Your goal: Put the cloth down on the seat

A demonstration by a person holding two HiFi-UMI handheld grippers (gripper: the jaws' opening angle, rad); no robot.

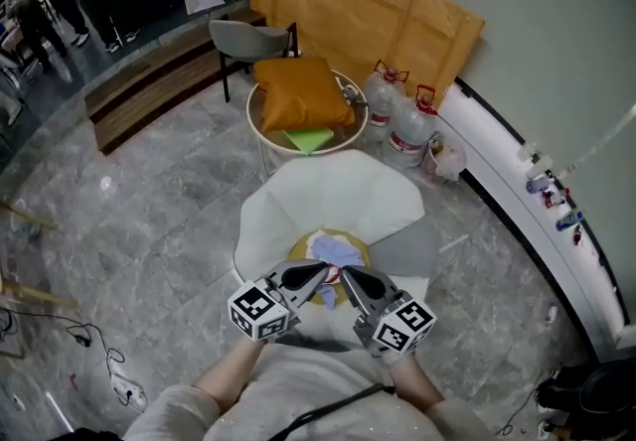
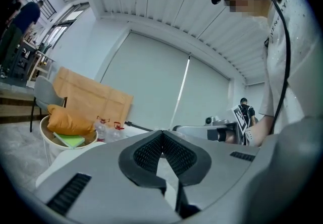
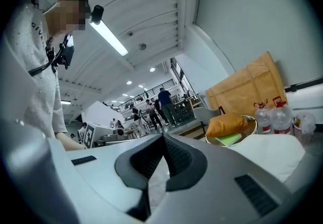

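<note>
A pale blue-white cloth [image 1: 334,252] lies bunched over the yellow seat [image 1: 356,248] of a white chair [image 1: 338,193] just below me. My left gripper [image 1: 320,272] and right gripper [image 1: 349,276] meet tip to tip at its near edge. Both stand shut. A pale strip of fabric shows between the pads in the left gripper view [image 2: 162,132] and in the right gripper view [image 3: 163,136]. A bluish fold [image 1: 327,296] hangs between the two grippers. How much of the cloth rests on the seat is hidden by the jaws.
Behind the chair a round white table [image 1: 260,131] carries an orange cushion [image 1: 298,91] and a green pad [image 1: 308,138]. Two water bottles [image 1: 407,126], a grey chair [image 1: 243,37] and brown board [image 1: 348,2] stand beyond. A curved white ledge [image 1: 517,181] runs at right; cables [image 1: 99,360] lie at left.
</note>
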